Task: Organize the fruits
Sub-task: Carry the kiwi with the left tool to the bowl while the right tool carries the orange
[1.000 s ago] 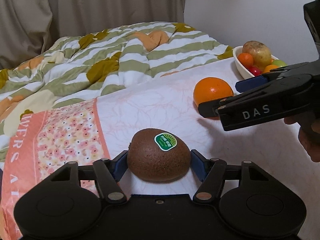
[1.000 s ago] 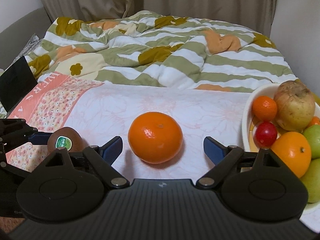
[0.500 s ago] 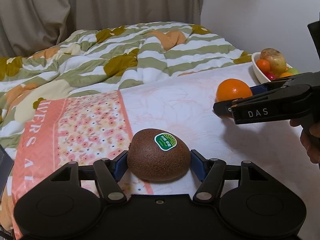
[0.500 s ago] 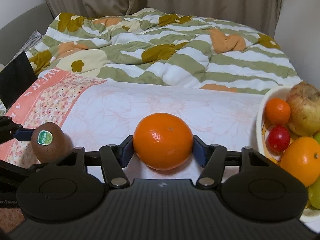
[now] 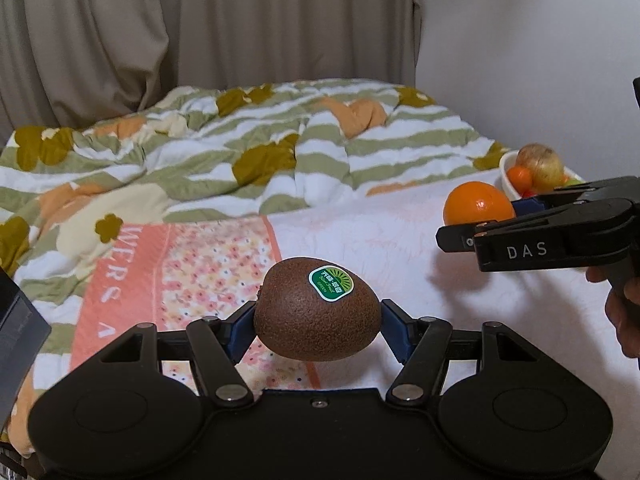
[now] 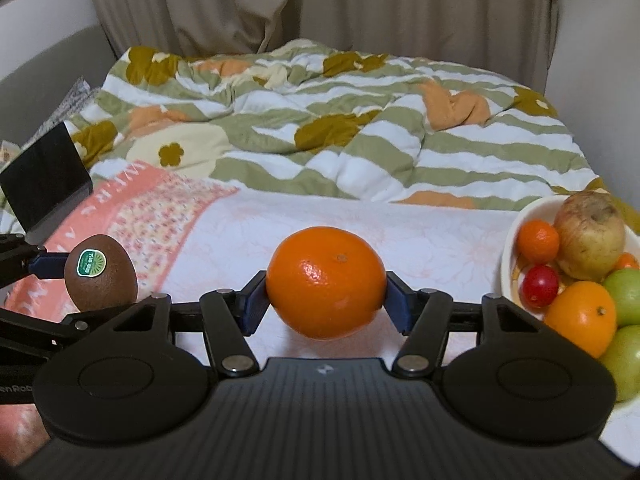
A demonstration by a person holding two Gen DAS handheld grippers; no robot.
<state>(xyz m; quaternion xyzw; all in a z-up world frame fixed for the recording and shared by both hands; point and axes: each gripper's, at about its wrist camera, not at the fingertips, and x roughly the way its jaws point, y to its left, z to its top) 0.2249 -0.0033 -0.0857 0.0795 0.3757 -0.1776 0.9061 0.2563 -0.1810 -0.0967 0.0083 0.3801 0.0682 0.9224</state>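
both fruits have risen off the bedsheet (image 5: 360,236) since a second ago: the left gripper (image 5: 318,326) pinches the kiwi (image 5: 316,314), whose green sticker reads "green", and the right gripper (image 6: 326,300), marked "das" on its side, pinches the orange (image 6: 326,282). both hang above the sheet, left of the white fruit bowl (image 6: 510,240), the orange nearer it.

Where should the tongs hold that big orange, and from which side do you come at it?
Across its widest middle, coming in level from the front, as the right tongs do now: blue pads sit on opposite sides of the orange. It is round and smooth, so a grip off the middle would likely slip.
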